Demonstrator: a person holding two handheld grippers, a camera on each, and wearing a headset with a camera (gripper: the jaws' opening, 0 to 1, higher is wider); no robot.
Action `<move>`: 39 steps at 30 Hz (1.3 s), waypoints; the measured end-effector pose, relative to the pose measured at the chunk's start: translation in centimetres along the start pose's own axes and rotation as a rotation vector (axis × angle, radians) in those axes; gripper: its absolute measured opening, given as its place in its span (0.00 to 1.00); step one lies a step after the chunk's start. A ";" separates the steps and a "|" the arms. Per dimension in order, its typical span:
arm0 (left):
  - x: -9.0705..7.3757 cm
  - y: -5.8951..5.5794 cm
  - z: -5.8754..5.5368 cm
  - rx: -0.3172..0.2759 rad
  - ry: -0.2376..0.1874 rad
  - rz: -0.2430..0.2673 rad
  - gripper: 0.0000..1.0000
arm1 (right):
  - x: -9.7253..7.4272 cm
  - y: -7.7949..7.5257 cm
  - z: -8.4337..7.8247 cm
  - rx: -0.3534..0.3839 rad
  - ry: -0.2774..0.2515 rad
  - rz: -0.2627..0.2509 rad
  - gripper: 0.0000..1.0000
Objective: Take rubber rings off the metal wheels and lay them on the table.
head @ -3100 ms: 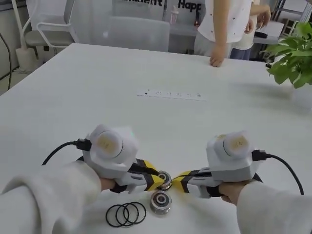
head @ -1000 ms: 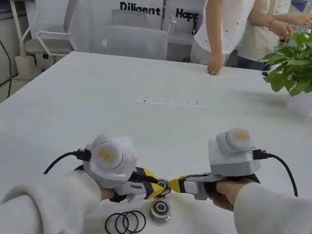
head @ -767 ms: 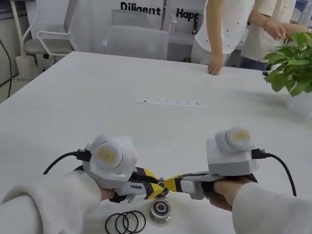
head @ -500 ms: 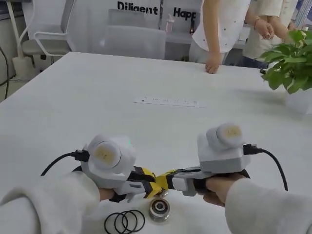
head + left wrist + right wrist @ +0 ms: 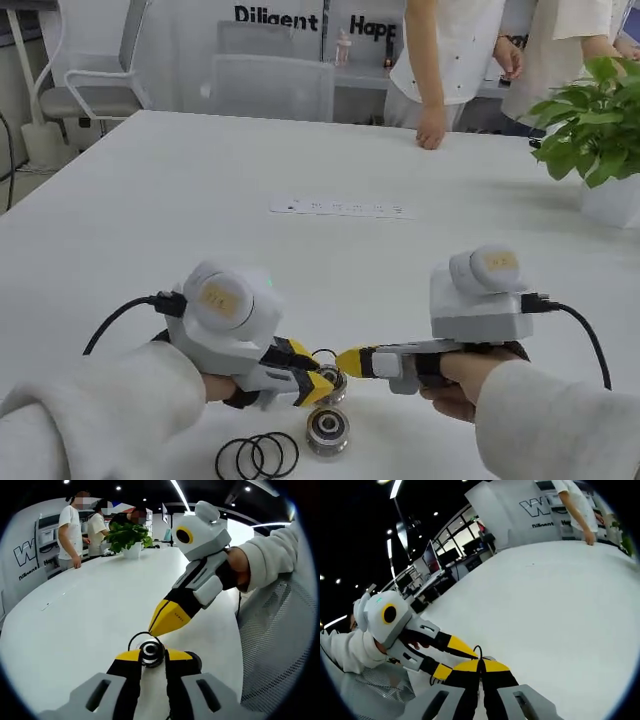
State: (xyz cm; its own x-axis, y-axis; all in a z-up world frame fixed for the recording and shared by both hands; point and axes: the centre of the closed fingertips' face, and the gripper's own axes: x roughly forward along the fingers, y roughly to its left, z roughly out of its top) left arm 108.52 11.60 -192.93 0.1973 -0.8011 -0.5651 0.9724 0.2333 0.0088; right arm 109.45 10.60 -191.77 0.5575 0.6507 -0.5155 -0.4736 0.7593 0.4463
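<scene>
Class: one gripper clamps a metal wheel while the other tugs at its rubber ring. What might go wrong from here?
1. The right gripper pinches only a thin bit of the rubber ring; it may slip and snap back onto the wheel.
2. The left gripper holds the wheel at its jaw tips, so the pull might twist it out onto the second wheel and loose rings nearby.

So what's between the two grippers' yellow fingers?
A black rubber ring, looping up off the metal wheel. The left gripper clamps the wheel and the right gripper pinches the ring. The left gripper view shows it best.
</scene>
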 end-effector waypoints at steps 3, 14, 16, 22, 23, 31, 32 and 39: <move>-0.5 -0.3 0.1 0.015 0.018 -0.021 0.23 | -0.2 -0.1 0.3 0.013 -0.013 0.001 0.00; -3.7 -0.7 2.6 -0.004 -0.018 -0.054 0.36 | -1.3 0.3 2.2 0.030 -0.079 0.016 0.00; -4.7 -0.7 2.8 -0.007 -0.021 -0.050 0.38 | -1.5 0.7 2.3 0.027 -0.084 0.018 0.00; -7.7 -0.3 2.1 0.020 0.002 -0.001 0.45 | -1.6 1.1 2.8 0.019 -0.098 0.032 0.00; -8.2 -0.5 2.0 0.022 0.004 0.006 0.46 | -1.6 1.2 2.7 0.015 -0.098 0.035 0.00; -13.2 -1.3 0.5 0.042 0.019 0.057 0.56 | -1.5 3.4 2.3 -0.015 -0.083 0.077 0.00; -13.7 -1.4 0.2 0.042 0.022 0.060 0.58 | -1.4 3.7 2.3 -0.020 -0.081 0.083 0.00; -16.8 -2.7 -2.1 0.019 0.039 0.084 0.65 | -0.9 5.3 1.4 -0.070 -0.040 0.119 0.00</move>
State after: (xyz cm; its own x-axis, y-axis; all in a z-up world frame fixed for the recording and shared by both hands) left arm 102.35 25.63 -185.20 0.2736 -0.7569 -0.5935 0.9549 0.2877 0.0733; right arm 107.37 14.04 -187.90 0.5206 0.7367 -0.4315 -0.5837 0.6760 0.4499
